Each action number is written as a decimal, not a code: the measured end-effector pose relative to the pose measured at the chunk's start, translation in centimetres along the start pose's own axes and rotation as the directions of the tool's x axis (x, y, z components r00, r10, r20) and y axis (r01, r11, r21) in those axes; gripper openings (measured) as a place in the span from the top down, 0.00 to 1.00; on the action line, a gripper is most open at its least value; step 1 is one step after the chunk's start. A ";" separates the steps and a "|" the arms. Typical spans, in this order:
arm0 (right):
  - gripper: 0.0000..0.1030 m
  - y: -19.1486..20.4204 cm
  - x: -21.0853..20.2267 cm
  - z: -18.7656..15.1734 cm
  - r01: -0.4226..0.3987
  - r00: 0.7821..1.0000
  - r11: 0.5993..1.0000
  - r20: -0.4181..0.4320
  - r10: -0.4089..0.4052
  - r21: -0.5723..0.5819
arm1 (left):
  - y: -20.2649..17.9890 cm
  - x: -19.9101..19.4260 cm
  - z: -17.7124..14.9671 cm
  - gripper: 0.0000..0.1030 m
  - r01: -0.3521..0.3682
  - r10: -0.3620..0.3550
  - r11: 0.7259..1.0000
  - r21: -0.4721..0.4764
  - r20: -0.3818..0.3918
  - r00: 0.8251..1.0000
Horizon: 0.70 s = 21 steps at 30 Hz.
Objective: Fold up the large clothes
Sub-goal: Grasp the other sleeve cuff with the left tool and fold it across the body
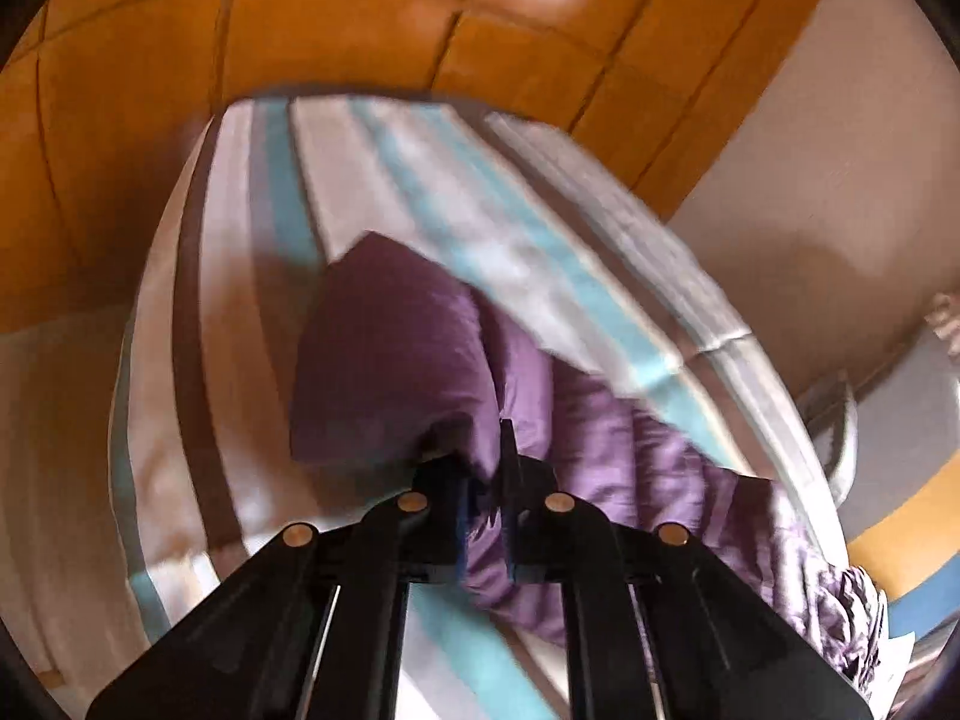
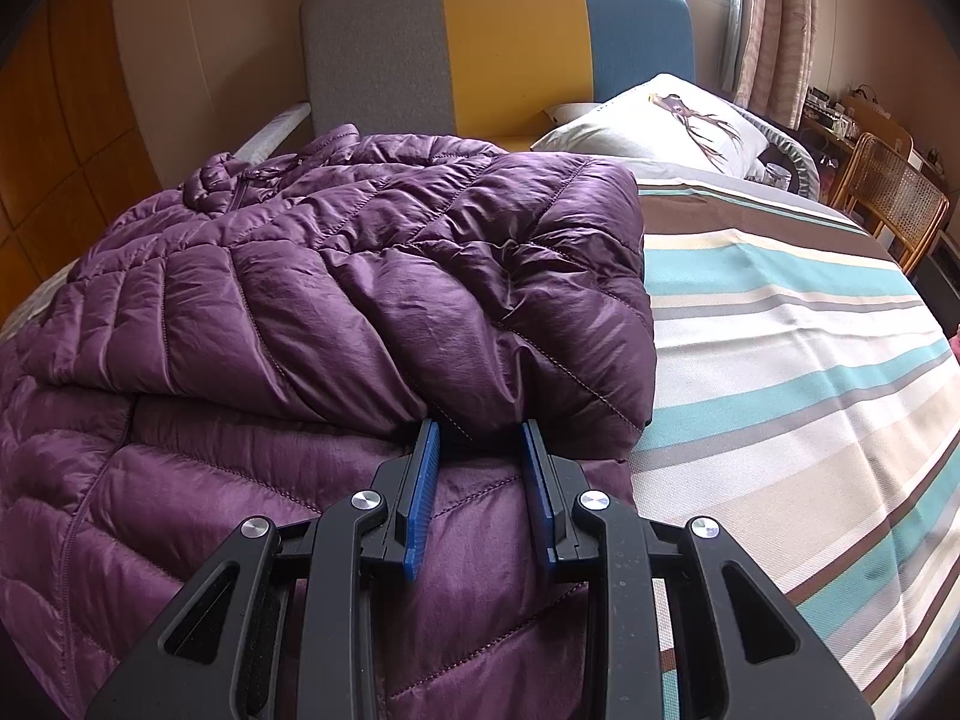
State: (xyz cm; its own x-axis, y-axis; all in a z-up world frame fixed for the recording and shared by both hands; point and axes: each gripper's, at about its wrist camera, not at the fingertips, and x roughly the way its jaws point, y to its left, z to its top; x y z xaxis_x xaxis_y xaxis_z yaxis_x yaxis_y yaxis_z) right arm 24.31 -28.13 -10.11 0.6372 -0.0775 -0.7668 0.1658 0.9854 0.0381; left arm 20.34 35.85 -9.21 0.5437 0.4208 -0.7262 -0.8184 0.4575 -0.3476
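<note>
- Jacket point(image 2: 336, 276), purple and quilted, lay folded over itself on my striped bed cover point(image 2: 798, 360), toward the cover's left side, its collar end nearest the grey, yellow and blue headboard point(image 2: 498, 48).
- My left tongs point(image 1: 486, 480) were clamped shut on a bunched fold of the jacket point(image 1: 396, 360), which stood up blurred above the cover point(image 1: 420, 180).
- My right tongs point(image 2: 480, 438) pointed down at the folded edge, jaws part open with puffy fabric between the blue pads point(image 2: 420, 504); whether they pinched it I could not tell.
- A pillow point(image 2: 654, 120) sat by the headboard, and a wicker chair point(image 2: 894, 198) stood beyond the bed's right side.
</note>
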 end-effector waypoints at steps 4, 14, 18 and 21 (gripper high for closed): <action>0.73 0.0 0.0 0.0 -0.003 1.000 1.000 0.000 0.003 0.003 | -4.0 -3.7 -1.7 0.93 0.085 -0.096 0.990 0.110 0.093 0.991; 0.73 0.0 0.0 -0.1 0.002 1.000 1.000 0.002 -0.002 -0.002 | -15.7 -10.6 -10.7 0.93 0.313 -0.374 0.821 0.478 0.036 0.927; 0.73 0.0 0.0 -0.1 0.005 1.000 1.000 0.003 -0.005 -0.004 | -19.5 -12.8 -15.5 0.93 0.388 -0.439 0.729 0.564 -0.050 0.897; 0.73 0.0 0.0 -0.1 0.005 1.000 1.000 0.003 -0.005 -0.003 | -21.4 -14.5 -18.6 0.93 0.423 -0.478 0.655 0.627 -0.090 0.874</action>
State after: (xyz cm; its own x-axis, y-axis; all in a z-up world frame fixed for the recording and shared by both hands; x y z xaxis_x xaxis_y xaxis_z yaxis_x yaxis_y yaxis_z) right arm 24.21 -28.10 -10.15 0.6390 -0.0826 -0.7648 0.1663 0.9855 0.0325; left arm 26.53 5.34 -2.27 0.8497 0.0785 -0.5214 -0.1894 0.9683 -0.1629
